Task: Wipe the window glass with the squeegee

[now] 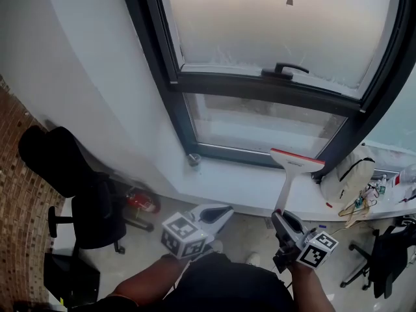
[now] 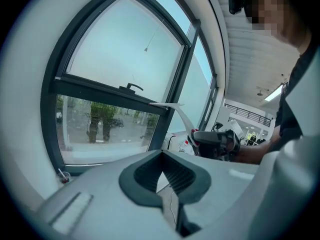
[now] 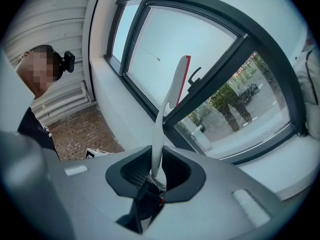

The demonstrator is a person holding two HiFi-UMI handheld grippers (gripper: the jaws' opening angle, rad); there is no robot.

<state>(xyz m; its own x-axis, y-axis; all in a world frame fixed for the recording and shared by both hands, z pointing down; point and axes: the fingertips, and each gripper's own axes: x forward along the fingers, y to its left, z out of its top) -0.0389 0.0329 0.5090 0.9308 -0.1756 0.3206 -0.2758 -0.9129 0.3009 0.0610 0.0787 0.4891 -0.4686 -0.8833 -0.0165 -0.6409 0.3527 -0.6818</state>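
A white squeegee [image 1: 296, 163] with a red-edged blade stands upright in front of the lower right corner of the window's lower pane [image 1: 260, 125]. I cannot tell whether the blade touches the glass. My right gripper [image 1: 281, 216] is shut on the lower end of its handle. In the right gripper view the squeegee [image 3: 172, 91] rises from between the right gripper's [image 3: 156, 164] jaws towards the dark frame. My left gripper [image 1: 224, 212] hangs lower left of it, shut with nothing in it. The left gripper view shows the left gripper [image 2: 162, 159], the squeegee [image 2: 172, 106] and the right gripper [image 2: 215, 141].
The frosted upper pane [image 1: 279, 25] has a dark handle [image 1: 286, 70]. On the white sill [image 1: 227, 181] stand a small cup [image 1: 193, 159] and a white bag [image 1: 348, 177]. Below are a black office chair [image 1: 91, 213], a red extinguisher [image 1: 144, 202] and another chair [image 1: 383, 252].
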